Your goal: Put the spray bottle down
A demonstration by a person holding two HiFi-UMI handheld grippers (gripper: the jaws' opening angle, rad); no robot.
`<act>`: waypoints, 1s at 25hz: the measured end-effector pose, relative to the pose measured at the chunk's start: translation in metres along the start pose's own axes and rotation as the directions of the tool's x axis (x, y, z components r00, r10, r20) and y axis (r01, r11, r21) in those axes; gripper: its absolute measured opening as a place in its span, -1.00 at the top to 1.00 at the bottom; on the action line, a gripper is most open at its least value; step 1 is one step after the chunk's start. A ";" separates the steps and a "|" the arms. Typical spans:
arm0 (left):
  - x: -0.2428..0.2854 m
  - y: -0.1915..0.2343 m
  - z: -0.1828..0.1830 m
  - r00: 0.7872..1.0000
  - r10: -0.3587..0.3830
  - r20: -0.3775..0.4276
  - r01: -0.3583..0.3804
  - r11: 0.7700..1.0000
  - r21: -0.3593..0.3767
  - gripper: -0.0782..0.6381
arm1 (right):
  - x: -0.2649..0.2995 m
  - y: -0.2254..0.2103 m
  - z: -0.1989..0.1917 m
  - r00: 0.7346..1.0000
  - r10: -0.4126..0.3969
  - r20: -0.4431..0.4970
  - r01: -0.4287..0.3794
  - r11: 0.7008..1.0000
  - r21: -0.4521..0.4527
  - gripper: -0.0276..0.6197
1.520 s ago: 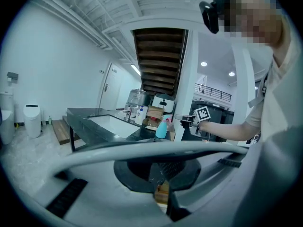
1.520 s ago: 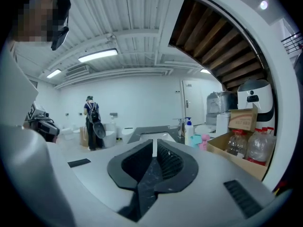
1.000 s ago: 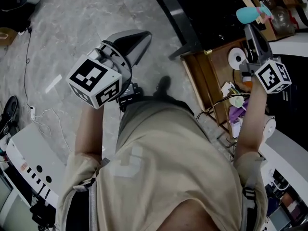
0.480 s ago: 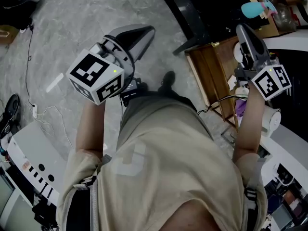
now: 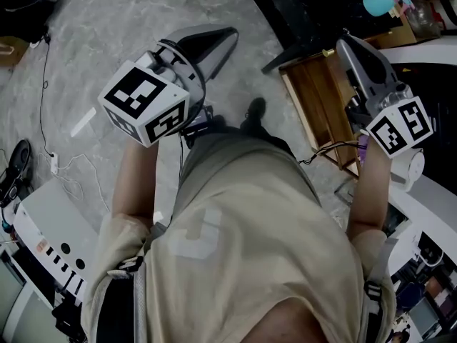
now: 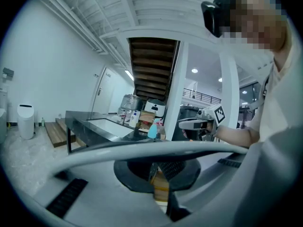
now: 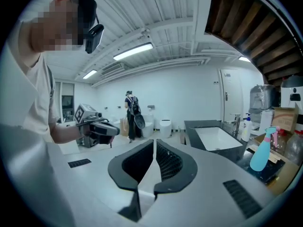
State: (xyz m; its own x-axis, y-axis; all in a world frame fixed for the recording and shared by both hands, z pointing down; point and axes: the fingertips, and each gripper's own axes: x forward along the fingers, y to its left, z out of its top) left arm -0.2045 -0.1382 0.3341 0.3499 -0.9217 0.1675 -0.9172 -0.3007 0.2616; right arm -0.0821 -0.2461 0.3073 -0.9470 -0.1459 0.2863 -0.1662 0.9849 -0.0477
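1. Grey marble floor [image 5: 107,34] underfoot, with one black counter [image 5: 300,13] at upper right as landmark.
2. Left of counter: one left gripper [image 5: 227,36], raised over floor, jaws pressed together, nothing between them.
3. Just beside counter's near edge: one right gripper [image 5: 344,45], jaws likewise pressed together, empty.
4. Towards counter's right end, past its one sink [image 7: 215,138]: one teal spray bottle [image 5: 378,4], upright, apart from both grippers.

Head view looks steeply down; gripper views look level, sharing the counter [image 6: 80,118].
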 end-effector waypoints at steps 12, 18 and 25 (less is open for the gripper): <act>-0.030 -0.022 0.001 0.996 -0.089 0.022 0.088 0.995 0.040 0.76 | -0.013 0.077 0.005 1.000 0.017 0.005 -0.016 0.999 -0.044 0.81; -0.042 -0.028 -0.004 0.992 -0.127 0.011 0.127 0.991 0.044 0.76 | -0.019 0.107 -0.001 1.000 0.009 -0.005 -0.009 0.999 -0.032 0.81; -0.051 -0.033 -0.004 0.988 -0.150 0.019 0.149 0.988 0.041 0.76 | -0.016 0.128 -0.001 0.999 0.030 -0.024 -0.031 0.999 -0.036 0.81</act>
State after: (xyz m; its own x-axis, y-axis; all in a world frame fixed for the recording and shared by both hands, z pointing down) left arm -0.1915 -0.0807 0.3205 0.4799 -0.8706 0.1080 -0.8617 -0.4447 0.2445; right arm -0.0876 -0.1171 0.2978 -0.9446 -0.1140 0.3079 -0.1268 0.9917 -0.0219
